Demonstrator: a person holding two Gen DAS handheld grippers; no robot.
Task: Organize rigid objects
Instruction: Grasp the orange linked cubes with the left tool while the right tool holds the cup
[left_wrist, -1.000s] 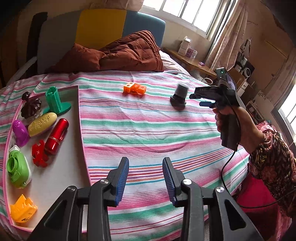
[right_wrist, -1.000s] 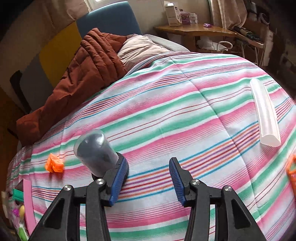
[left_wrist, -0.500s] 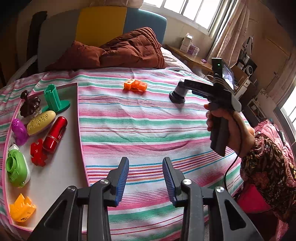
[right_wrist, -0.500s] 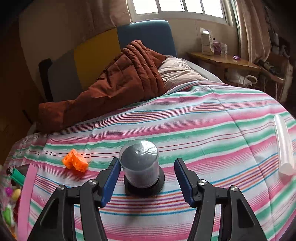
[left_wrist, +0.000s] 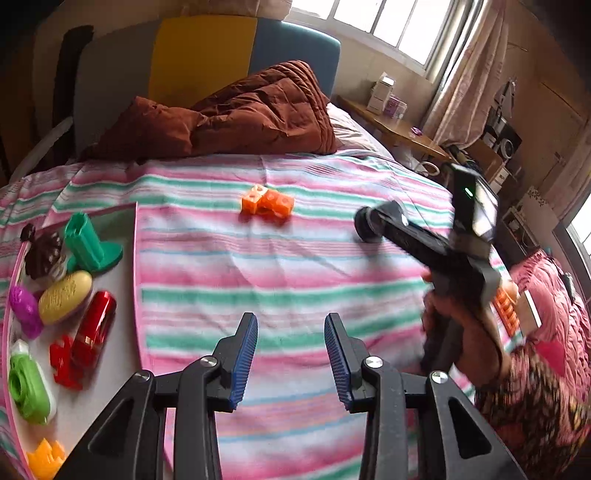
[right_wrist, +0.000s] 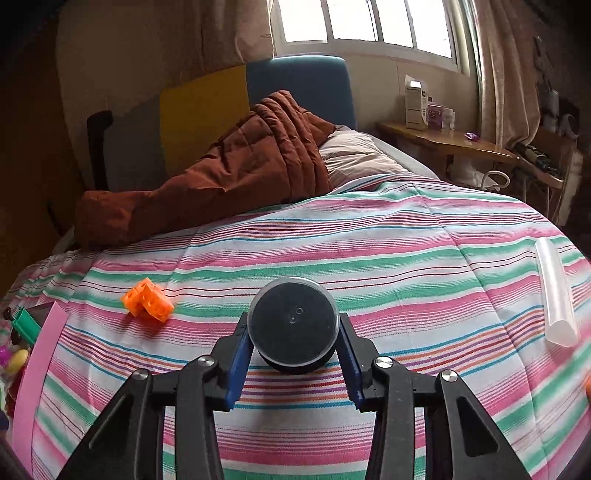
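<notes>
A dark round jar with a clear lid (right_wrist: 293, 314) stands on the striped bedspread between the blue pads of my right gripper (right_wrist: 293, 325). The jaws are closing and both pads touch its sides. The left wrist view shows that gripper (left_wrist: 373, 221) and the jar (left_wrist: 364, 227) at the right, blurred. My left gripper (left_wrist: 290, 321) hangs open over the bedspread with nothing in it. An orange block cluster (left_wrist: 267, 201) lies further back on the bed. At the left a white tray with a pink rim (left_wrist: 122, 288) holds several toys, among them a green stand (left_wrist: 90, 245) and a red cylinder (left_wrist: 94, 328).
A translucent tube (right_wrist: 557, 291) lies on the bed's right side. A brown quilt (left_wrist: 240, 114) and a pillow are piled at the headboard. A person's hand (left_wrist: 461, 332) holds the right gripper. A wooden side table stands beyond the bed.
The right gripper swung from beside the jar to straddle it, then narrowed until both pads met its sides. The left gripper drifted across the bed, its jaws unchanged.
</notes>
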